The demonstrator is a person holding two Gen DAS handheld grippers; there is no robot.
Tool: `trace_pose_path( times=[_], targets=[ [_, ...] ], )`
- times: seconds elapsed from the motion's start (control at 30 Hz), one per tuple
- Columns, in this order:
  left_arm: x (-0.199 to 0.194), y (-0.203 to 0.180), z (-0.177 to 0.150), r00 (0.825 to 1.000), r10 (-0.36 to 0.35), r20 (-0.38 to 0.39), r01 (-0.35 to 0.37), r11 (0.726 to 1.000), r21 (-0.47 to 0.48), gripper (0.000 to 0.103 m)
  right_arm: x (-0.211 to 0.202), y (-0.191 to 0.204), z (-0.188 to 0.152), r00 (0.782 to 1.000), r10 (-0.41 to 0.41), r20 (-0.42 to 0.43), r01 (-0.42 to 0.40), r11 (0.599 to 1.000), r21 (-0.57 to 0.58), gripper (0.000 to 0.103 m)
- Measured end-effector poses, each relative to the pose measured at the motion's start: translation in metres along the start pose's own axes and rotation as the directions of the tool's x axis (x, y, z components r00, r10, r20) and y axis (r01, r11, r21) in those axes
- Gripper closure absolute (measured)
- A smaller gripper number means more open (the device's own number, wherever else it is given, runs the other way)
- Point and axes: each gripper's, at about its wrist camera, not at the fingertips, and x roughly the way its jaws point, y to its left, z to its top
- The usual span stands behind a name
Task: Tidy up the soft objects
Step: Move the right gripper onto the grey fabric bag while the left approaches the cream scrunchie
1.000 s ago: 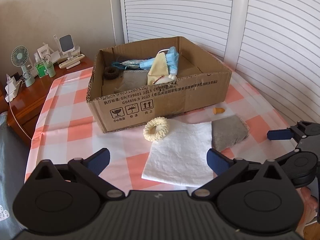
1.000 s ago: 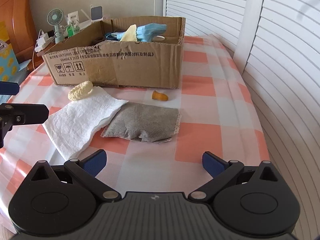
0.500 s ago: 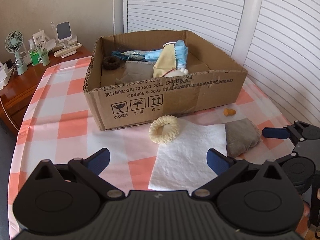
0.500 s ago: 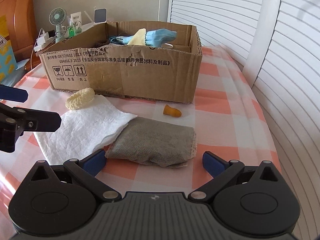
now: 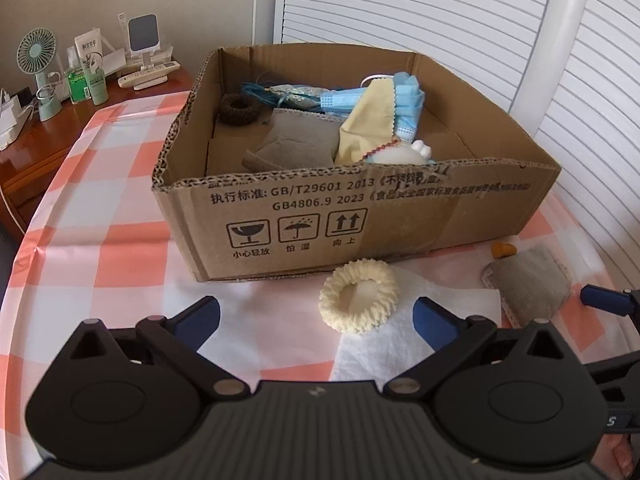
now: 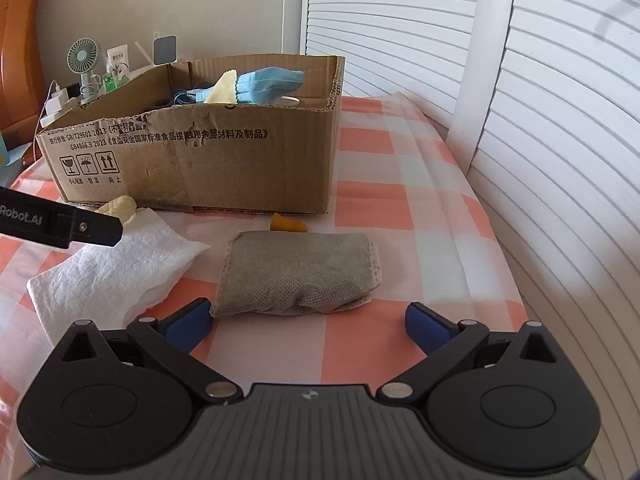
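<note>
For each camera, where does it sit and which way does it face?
Left wrist: on the left gripper, facing the cream scrunchie and cardboard box; right gripper at the right edge.
Right wrist: on the right gripper, facing the grey pouch; left gripper at the left edge.
Shared: box, scrunchie, pouch, white cloth.

In the right wrist view, the cream knitted ring [image 6: 118, 205] is largely hidden behind the black left gripper finger [image 6: 60, 224]; the small orange cone [image 6: 287, 224] is partly hidden by the grey fabric pouch [image 6: 298, 274].
</note>
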Motion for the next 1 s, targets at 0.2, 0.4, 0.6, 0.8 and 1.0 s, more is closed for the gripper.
trace_pose_path(
  times=[0.2, 0.4, 0.6, 0.8, 1.0],
  targets=[
    [0.015, 0.0, 0.005, 1.0, 0.011, -0.013, -0.011, 0.999, -0.03, 0.001, 0.0, 0.0, 0.0, 1.0, -0.001, 0.0, 0.001, 1.0, -0.001, 0.0],
    [0.011, 0.013, 0.0, 0.997, 0.08, -0.019, -0.081, 0.996, -0.046, 0.001, 0.0, 0.0, -0.001, 1.0, -0.001, 0.004, 0.001, 1.0, 0.0, 0.0],
    [0.008, 0.033, -0.009, 0.989, 0.14, -0.043, -0.142, 0.987, -0.069, 0.003, 0.0, 0.0, -0.001, 1.0, -0.002, 0.006, 0.002, 1.0, 0.0, 0.0],
    [0.009, 0.03, -0.007, 0.992, 0.12, -0.031, -0.122, 0.991, -0.064, 0.023, 0.0, 0.0, -0.001, 1.0, -0.001, 0.005, 0.001, 1.0, 0.0, 0.0],
    [0.006, 0.014, -0.002, 0.996, 0.092, 0.005, -0.092, 0.995, -0.03, 0.058, 0.0, 0.001, -0.001, 1.0, 0.004, 0.006, -0.004, 1.0, -0.007, 0.0]
  ],
)
